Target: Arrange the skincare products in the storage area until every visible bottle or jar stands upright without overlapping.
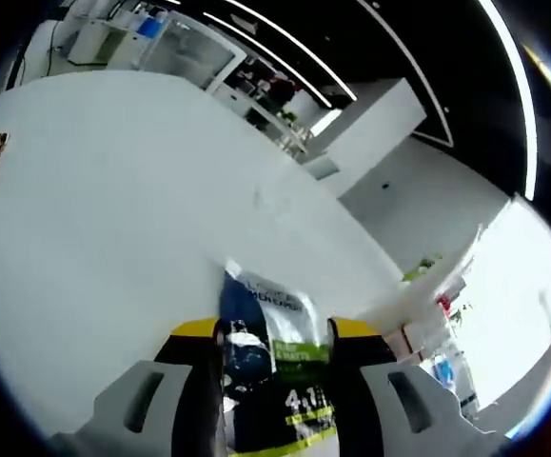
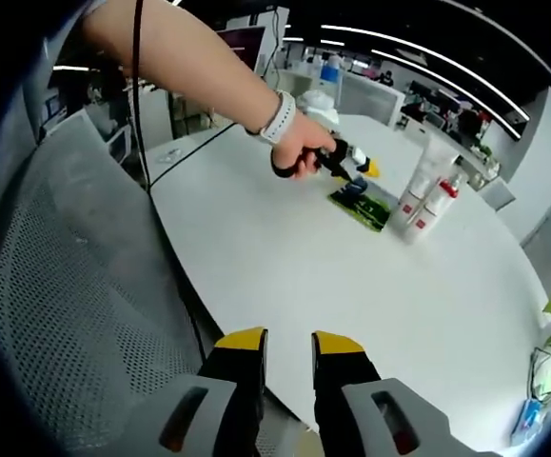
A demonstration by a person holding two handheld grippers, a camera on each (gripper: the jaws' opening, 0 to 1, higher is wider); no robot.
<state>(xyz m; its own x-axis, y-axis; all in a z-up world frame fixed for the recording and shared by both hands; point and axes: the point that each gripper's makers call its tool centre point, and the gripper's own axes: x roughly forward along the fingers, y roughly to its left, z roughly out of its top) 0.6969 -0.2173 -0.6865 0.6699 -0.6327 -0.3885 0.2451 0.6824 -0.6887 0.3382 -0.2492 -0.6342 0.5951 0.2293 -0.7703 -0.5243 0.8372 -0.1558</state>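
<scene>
In the right gripper view, a round table [image 2: 351,286] spreads ahead, with a mesh chair [image 2: 66,314] at nine o'clock. On the table at one o'clock, a flat packet [image 2: 363,205] lies under a hand [image 2: 304,152] holding the left gripper [image 2: 356,171]. Two tubes [image 2: 425,205] stand upright just beside the packet, at its three o'clock.

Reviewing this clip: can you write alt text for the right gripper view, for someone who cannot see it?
The right gripper, jaws open and holding nothing, hangs over the near edge of a round white table. Across the table, a person's hand holds the left gripper at a dark green packet, with two white tubes standing beside it. A grey mesh chair sits at left.
</scene>
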